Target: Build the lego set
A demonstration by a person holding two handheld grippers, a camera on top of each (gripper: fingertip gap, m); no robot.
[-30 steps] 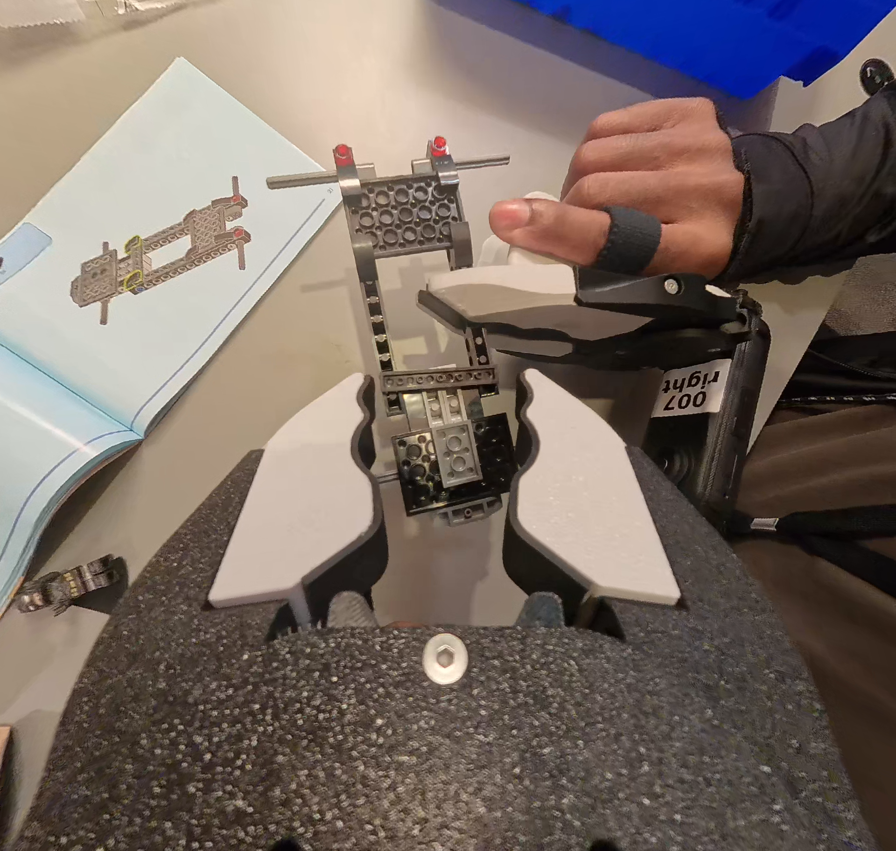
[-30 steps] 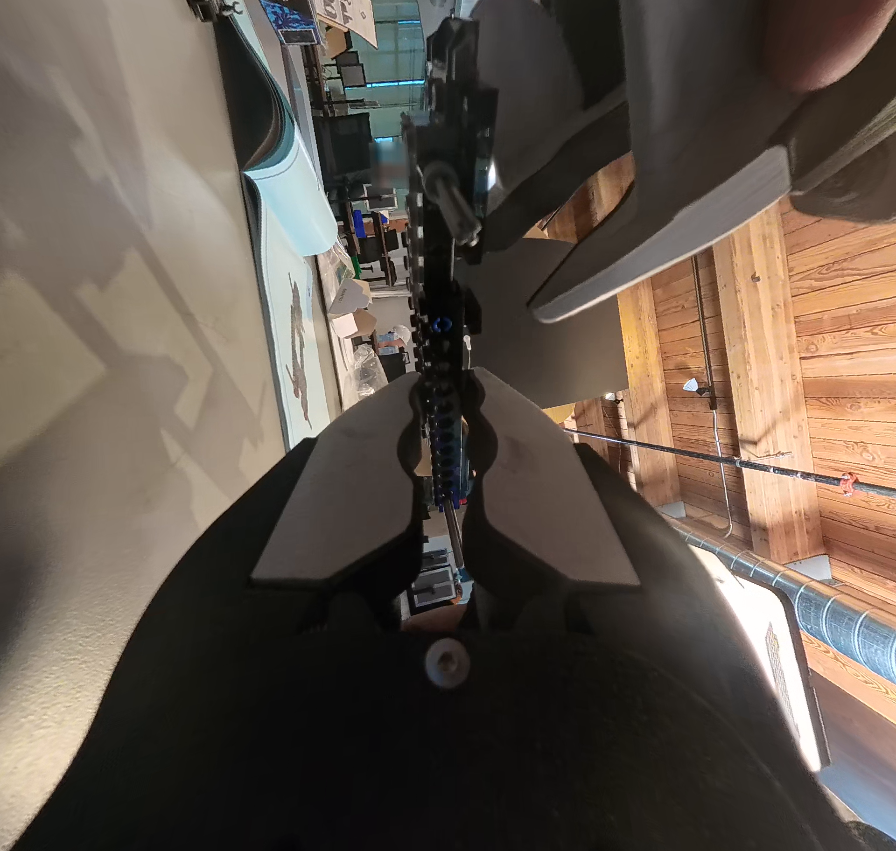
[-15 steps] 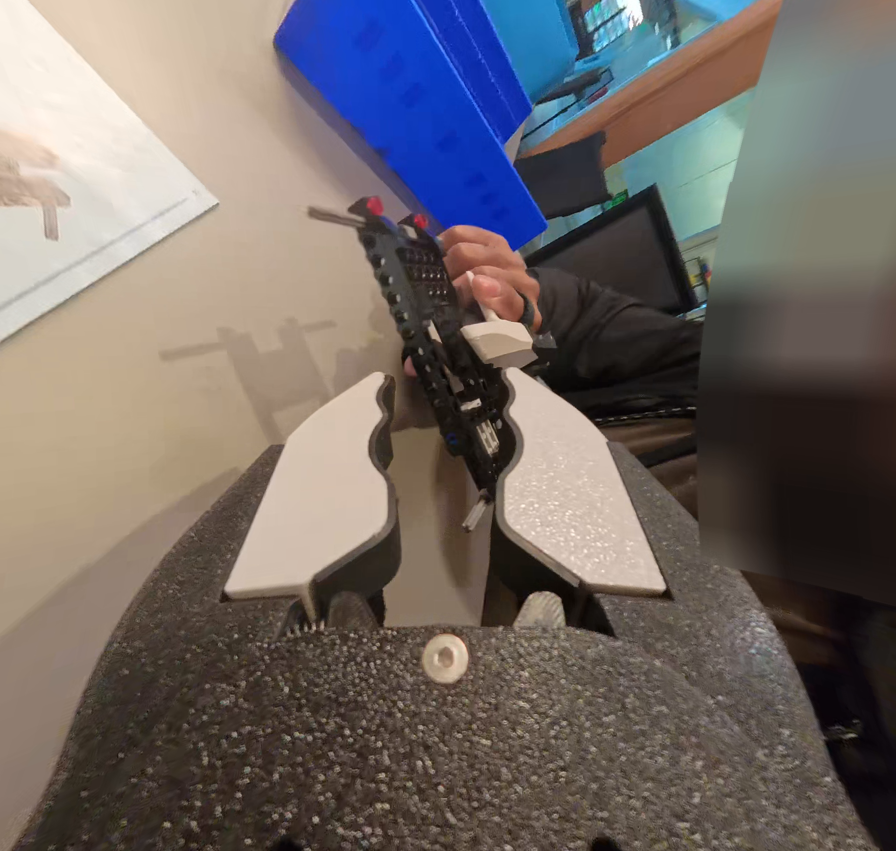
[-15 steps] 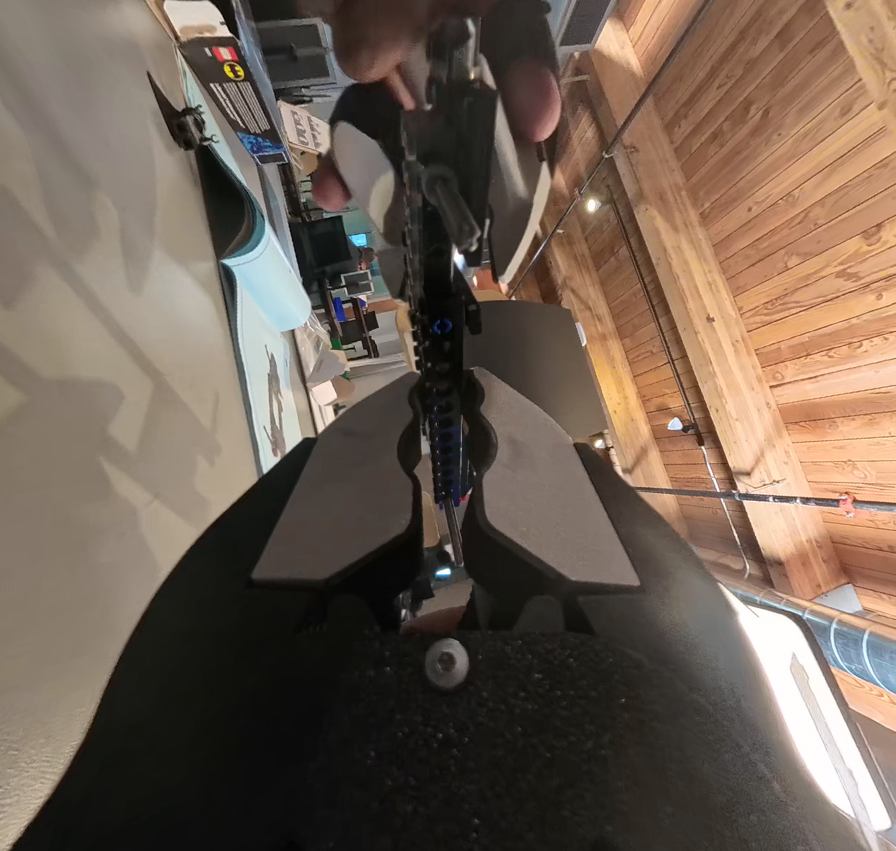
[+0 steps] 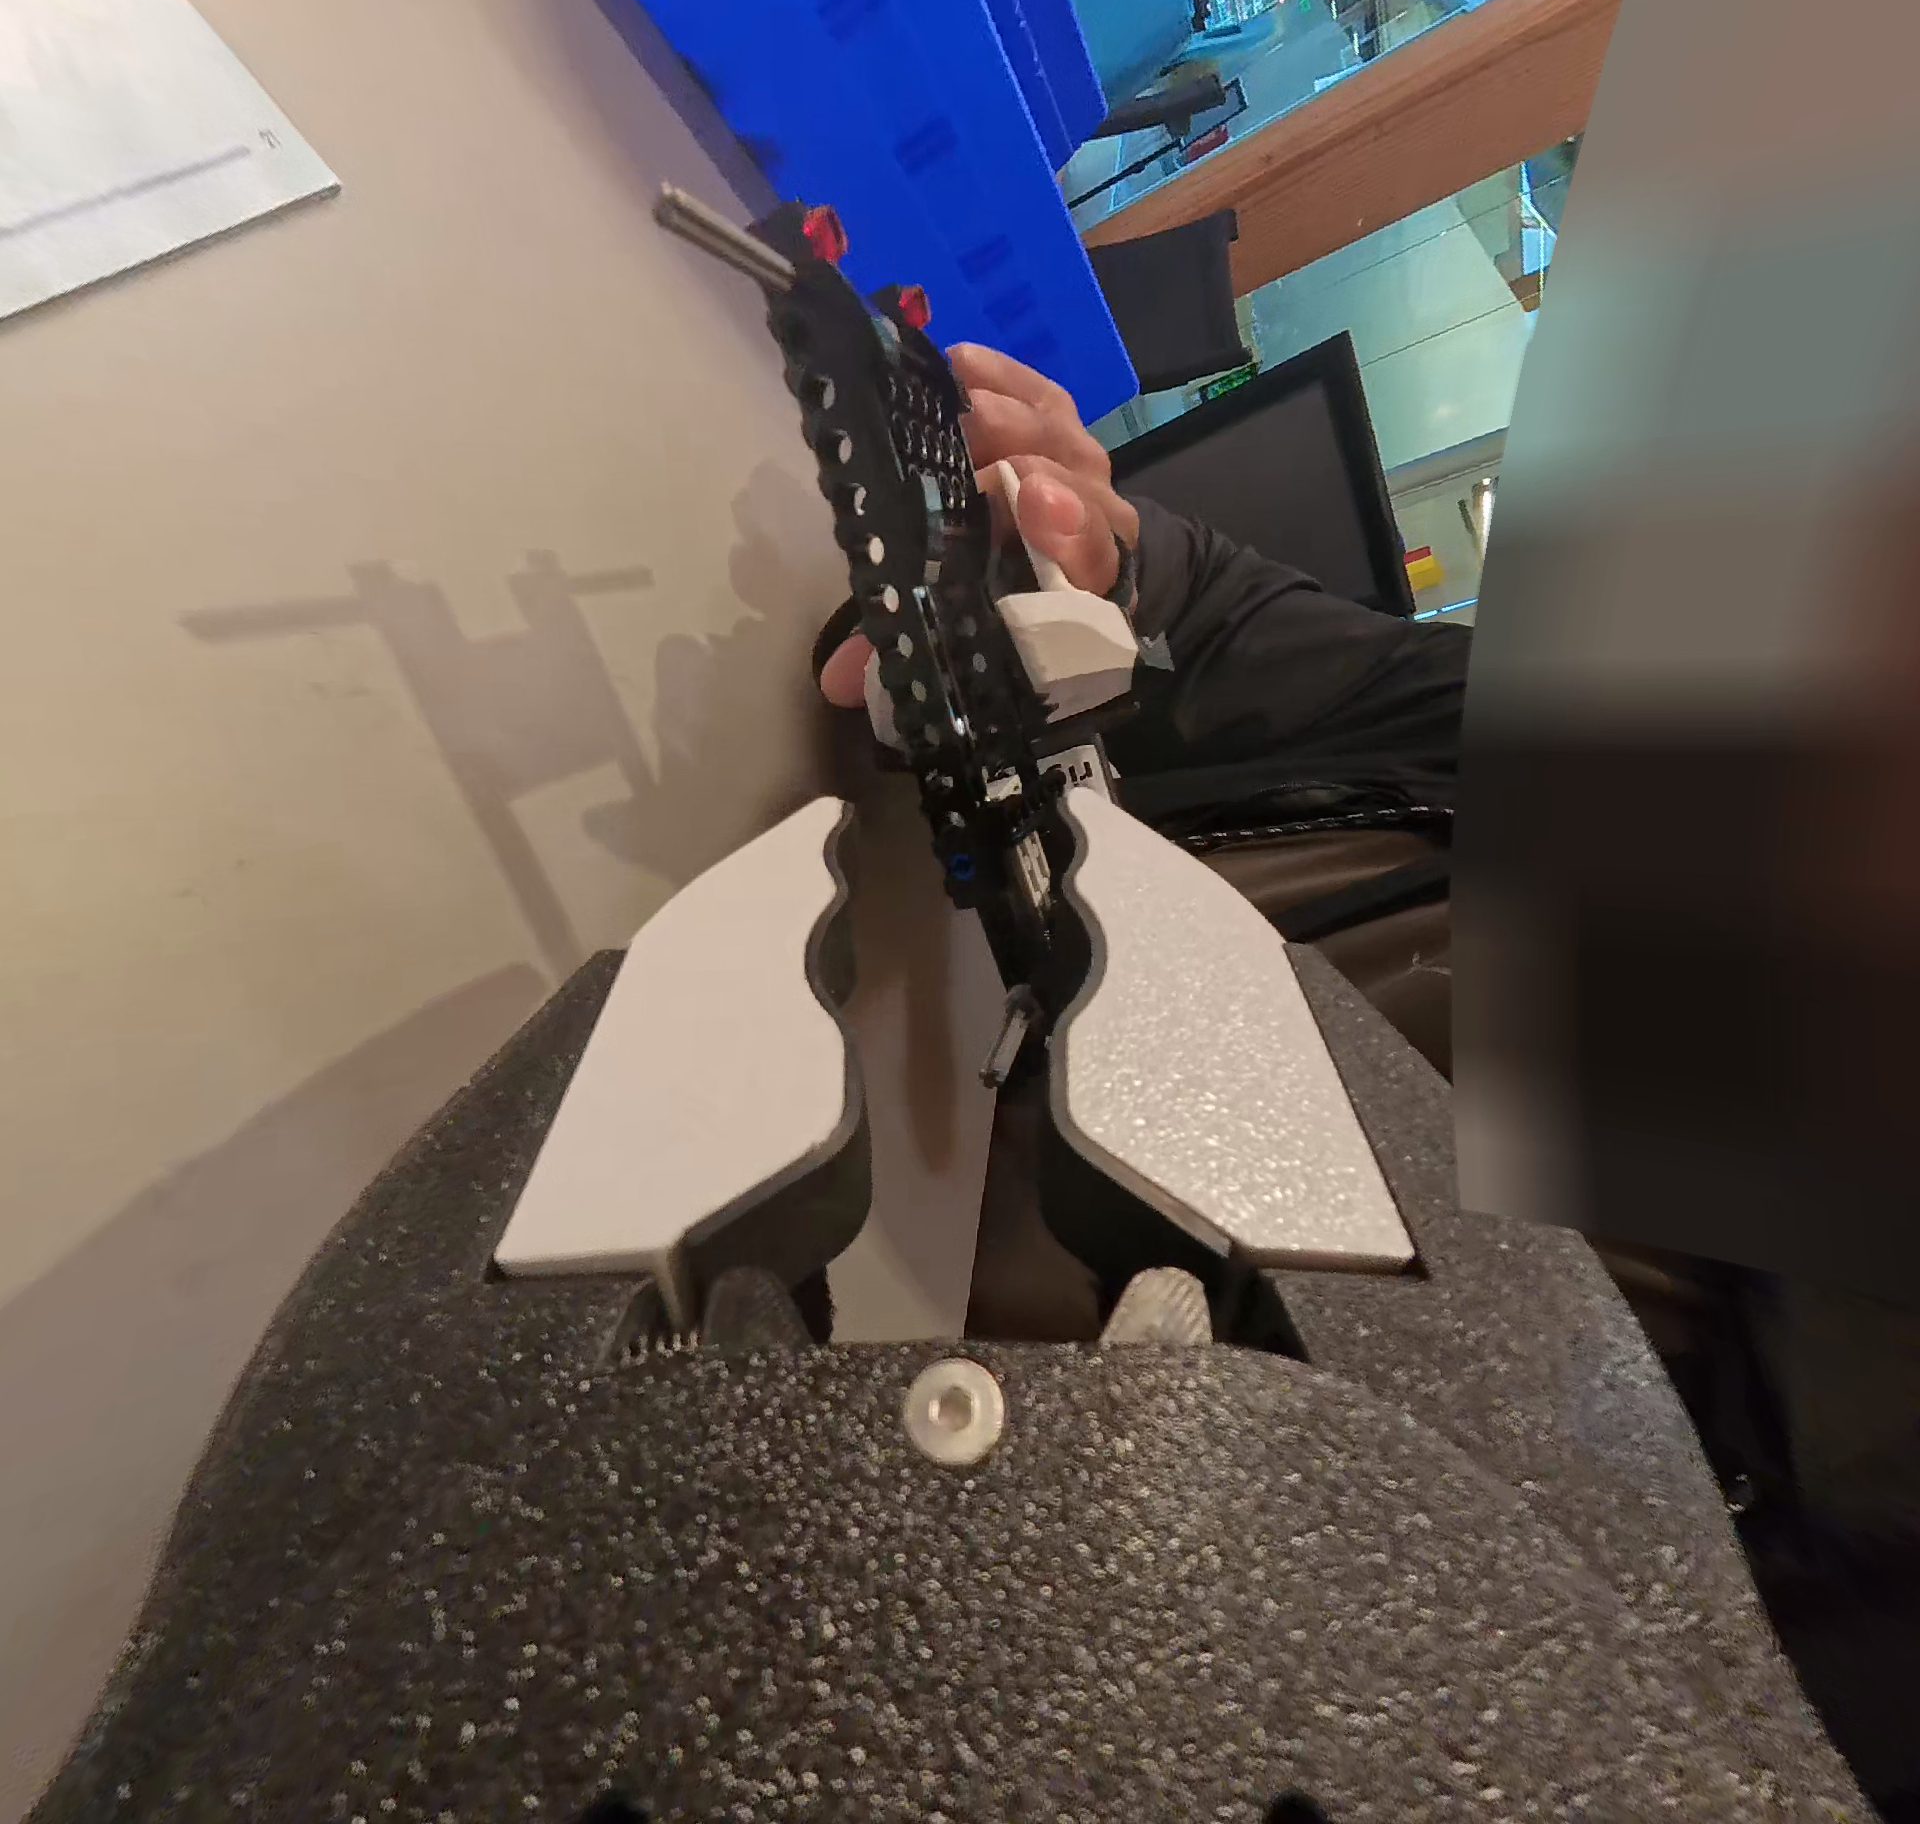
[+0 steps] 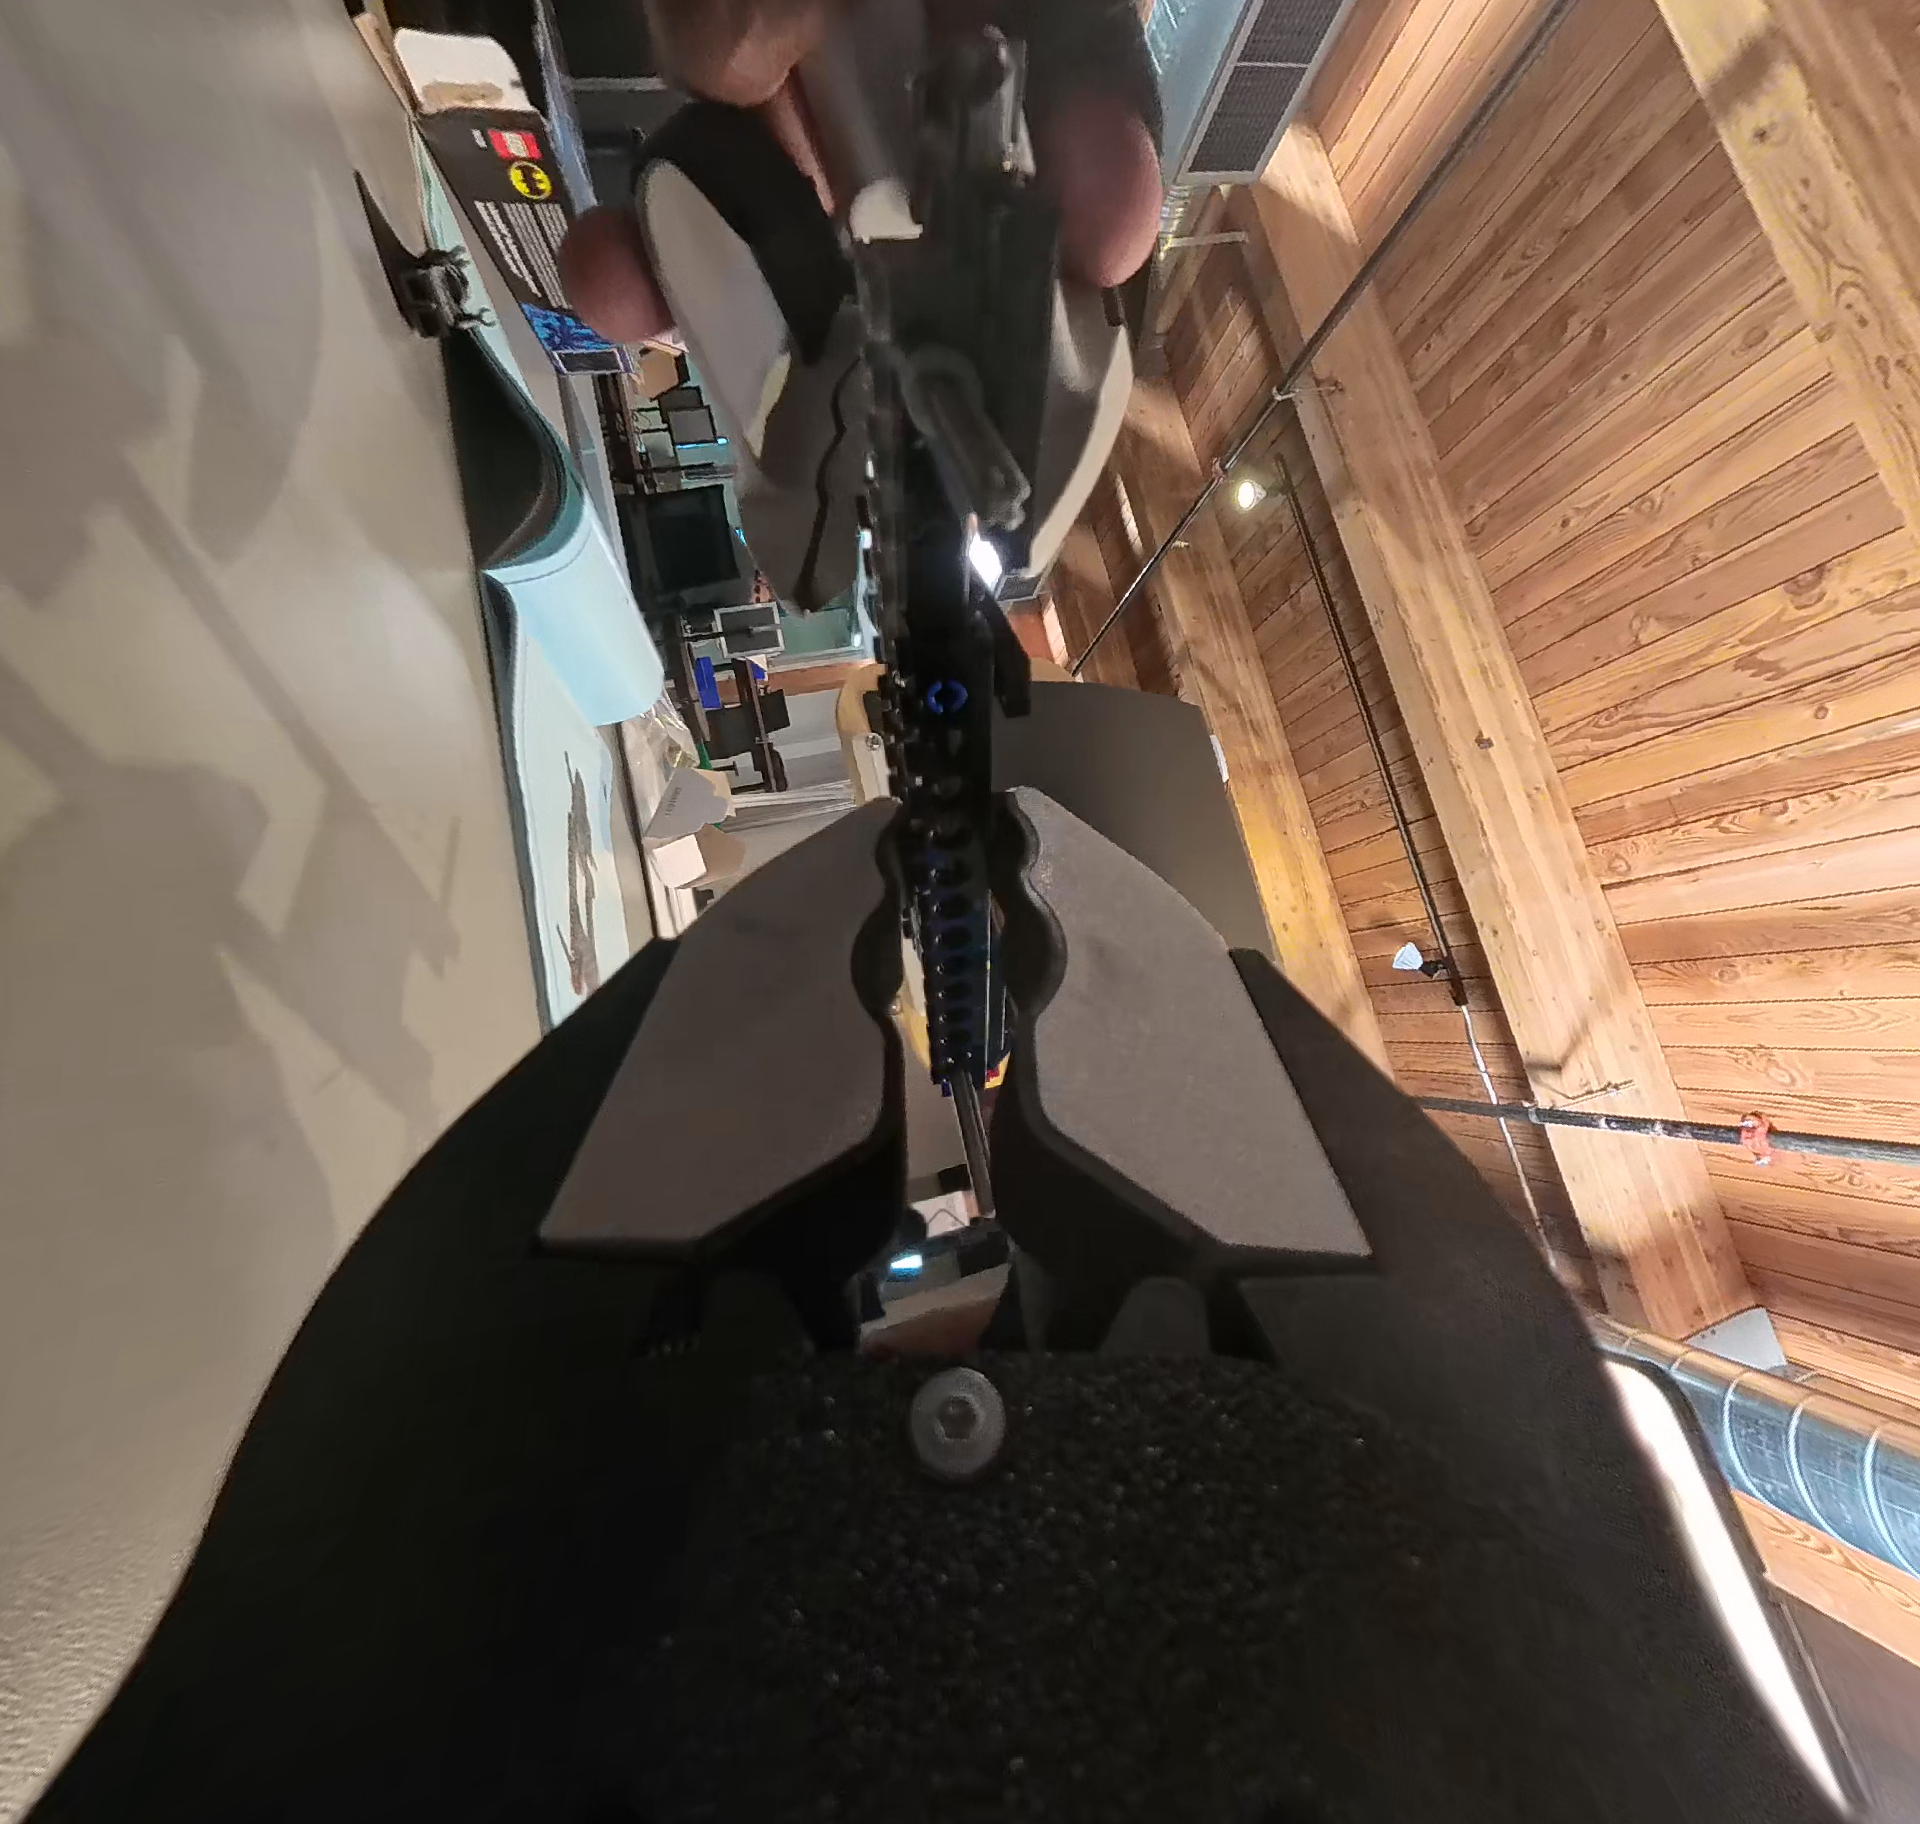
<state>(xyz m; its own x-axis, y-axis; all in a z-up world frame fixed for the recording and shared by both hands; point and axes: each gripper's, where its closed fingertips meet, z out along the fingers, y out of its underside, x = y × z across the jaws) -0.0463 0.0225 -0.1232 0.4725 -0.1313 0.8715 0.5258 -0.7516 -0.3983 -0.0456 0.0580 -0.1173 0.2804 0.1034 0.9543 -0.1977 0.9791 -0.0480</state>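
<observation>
A black and grey brick-built frame (image 5: 894, 486) with two red studs and a grey axle on top stands upright above the table. My right gripper (image 6: 951, 818) is shut on the frame's edge (image 6: 935, 694); it also shows in the left wrist view (image 5: 977, 673), with white fingers (image 5: 1070, 642) clamping the frame's middle. My left gripper (image 5: 956, 829) is open around the frame's lower end. The frame leans on its right pad, and there is a gap to the left pad. The left gripper also shows in the right wrist view (image 6: 930, 559), one finger on each side of the frame.
A blue bin (image 5: 883, 60) stands behind the frame. An open instruction booklet (image 5: 125, 112) lies to the left on the beige table (image 5: 260, 735). A small black brick piece (image 6: 426, 288) and a dark box (image 6: 499, 164) sit beyond the booklet. A hand (image 5: 1039, 444) holds the right gripper. My hands' fingertips stand some 4 centimeters from each other. About 20 centimeters separates my left fingertips from the small black brick piece (image 6: 426, 288).
The frame was raised from flat on the table to upright, still in my right gripper. My left gripper tilted up and its jaws narrowed around the frame's lower end.
</observation>
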